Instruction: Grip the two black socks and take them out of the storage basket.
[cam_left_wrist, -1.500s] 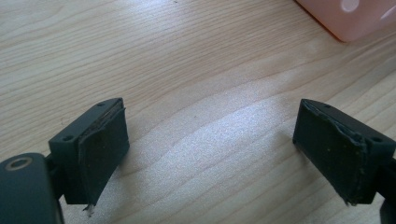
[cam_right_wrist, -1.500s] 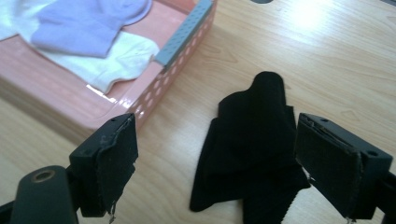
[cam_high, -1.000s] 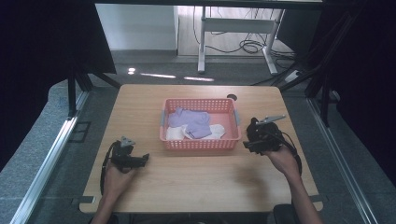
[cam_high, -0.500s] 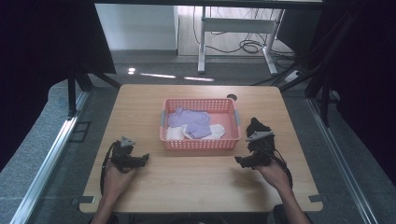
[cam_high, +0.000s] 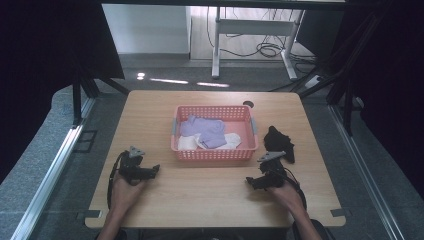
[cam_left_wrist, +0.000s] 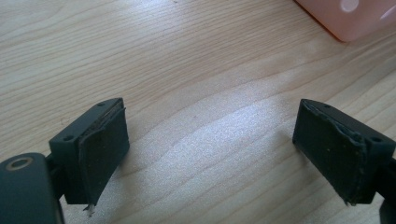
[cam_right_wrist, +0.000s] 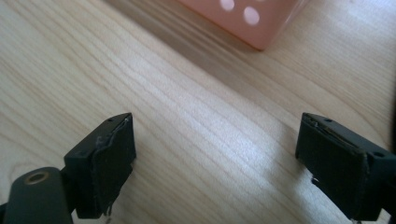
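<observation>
**Black cloth out on the table, both grippers idle beside the basket**

While a crumpled black cloth (cam_high: 279, 143) lies on the wooden table (cam_high: 150, 107) just right of the pink basket (cam_high: 215, 154), nothing is gripped. Lilac and white cloths (cam_high: 210, 134) sit inside the basket. The right gripper (cam_high: 256, 182) rests low near the table's front edge, close to the black cloth, its jaws spread wide over bare wood. The left gripper (cam_high: 150, 171) sits at the basket's other side, jaws equally wide and empty. This looks like a pause between items. The next move would probably call for one gripper to reach over the basket rim, settle its jaws around a single cloth, and close.
</observation>
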